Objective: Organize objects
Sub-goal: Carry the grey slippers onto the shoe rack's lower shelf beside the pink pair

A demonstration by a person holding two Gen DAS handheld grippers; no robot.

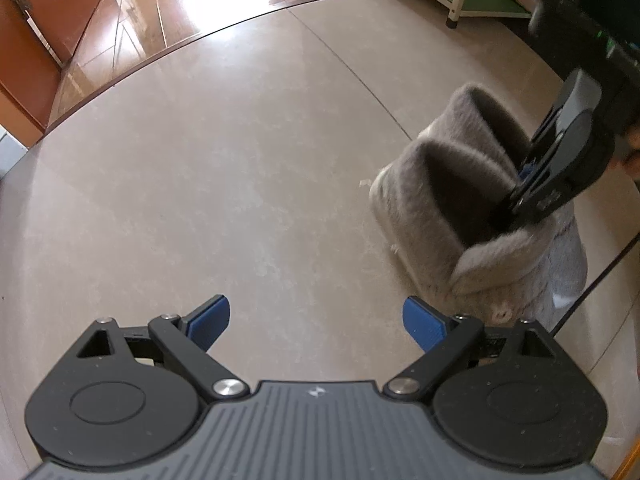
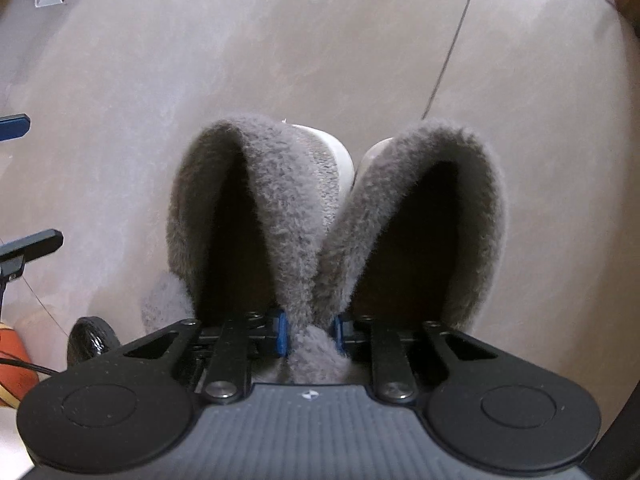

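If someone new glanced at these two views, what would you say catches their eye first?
Most likely the pair of fluffy grey slippers side by side on the pale tiled floor, filling the middle of the right wrist view. The right gripper reaches down between them, its blue pads pinching their touching inner walls together. In the left wrist view, the left gripper hangs open over bare floor, with the slippers off to its right.
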